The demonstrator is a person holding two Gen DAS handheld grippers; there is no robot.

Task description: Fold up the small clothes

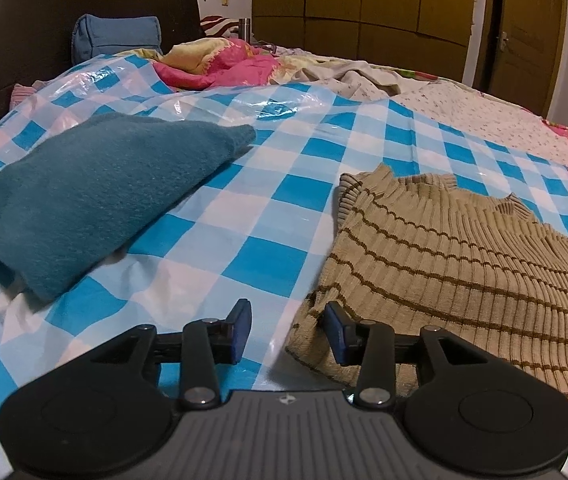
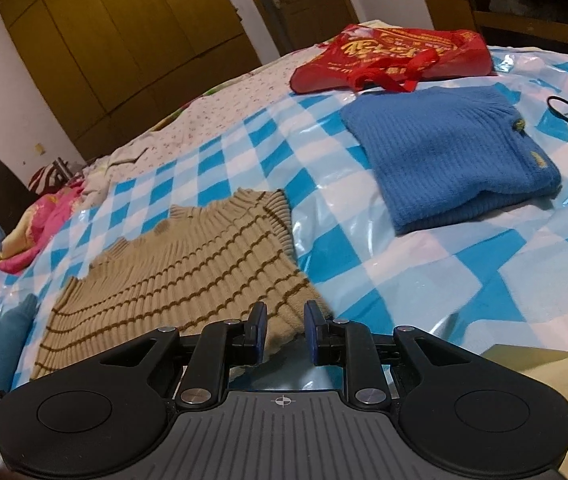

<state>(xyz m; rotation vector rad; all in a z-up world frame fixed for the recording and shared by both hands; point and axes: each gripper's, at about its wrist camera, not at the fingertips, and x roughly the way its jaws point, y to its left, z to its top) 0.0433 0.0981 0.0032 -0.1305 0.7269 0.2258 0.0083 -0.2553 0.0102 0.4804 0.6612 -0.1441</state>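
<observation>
On the bed, a blue-and-white checked plastic sheet (image 1: pixel 284 208) covers most of the surface. My tan striped sweater (image 1: pixel 463 264) lies flat on it, between a folded teal garment (image 1: pixel 96 196) on the left and a folded blue sweater (image 2: pixel 451 160) on the right. A red bag (image 2: pixel 387 56) rests just beyond the blue sweater. My left gripper (image 1: pixel 288 330) hangs at the tan sweater's near left corner, jaws spread, nothing pinched; its right finger overlaps the knit edge. My right gripper (image 2: pixel 285 330) hangs over the near right corner, jaws a little apart, holding nothing.
</observation>
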